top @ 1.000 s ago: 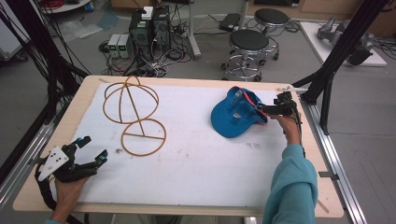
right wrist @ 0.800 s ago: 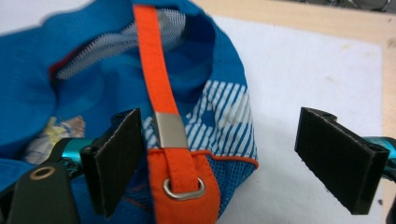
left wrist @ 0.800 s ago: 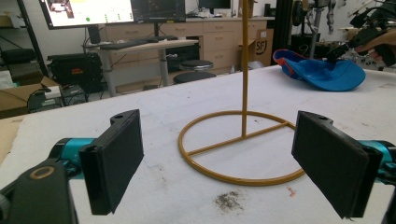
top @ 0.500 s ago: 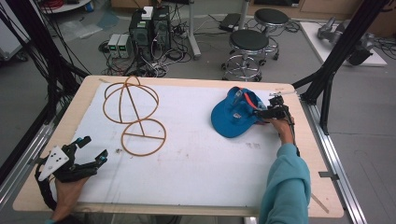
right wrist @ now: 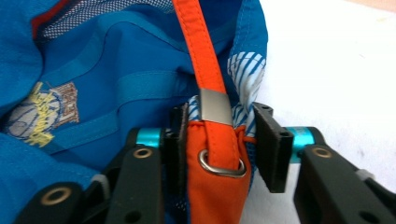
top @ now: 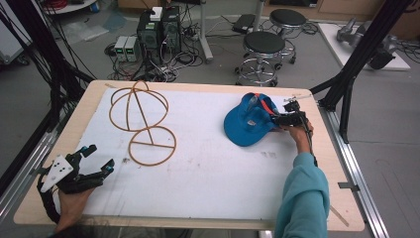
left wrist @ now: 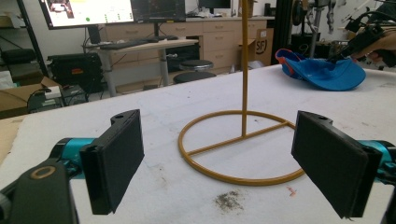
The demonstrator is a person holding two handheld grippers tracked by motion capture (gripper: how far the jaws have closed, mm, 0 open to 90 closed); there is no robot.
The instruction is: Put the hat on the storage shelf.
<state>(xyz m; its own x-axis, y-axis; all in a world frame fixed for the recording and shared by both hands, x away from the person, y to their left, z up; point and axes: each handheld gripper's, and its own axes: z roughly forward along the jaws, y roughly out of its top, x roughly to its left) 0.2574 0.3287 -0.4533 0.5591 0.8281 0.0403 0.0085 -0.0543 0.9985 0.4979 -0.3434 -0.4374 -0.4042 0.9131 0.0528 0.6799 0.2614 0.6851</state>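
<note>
A blue cap (top: 245,126) with an orange strap lies open side up at the table's right. My right gripper (top: 275,120) reaches into its rear edge from the right. In the right gripper view its jaws have just been closing, and the right gripper (right wrist: 217,144) now pinches the orange strap (right wrist: 205,60) and its buckle tab between the pads. A brown wire hat stand (top: 141,116) rises at the left centre. My left gripper (top: 101,156) rests near the front left corner, open. The left gripper (left wrist: 224,158) faces the stand's base ring (left wrist: 243,179), with the cap (left wrist: 327,72) far off.
The white table sheet (top: 213,173) has a smudge near the stand. Black frame struts (top: 356,64) stand at the table's right rear and left. Two stools (top: 265,44) and computer boxes (top: 158,25) sit on the floor beyond the far edge.
The right gripper has edged left into the cap's rear edge and its jaws have narrowed onto the strap. The left gripper has stayed put.
</note>
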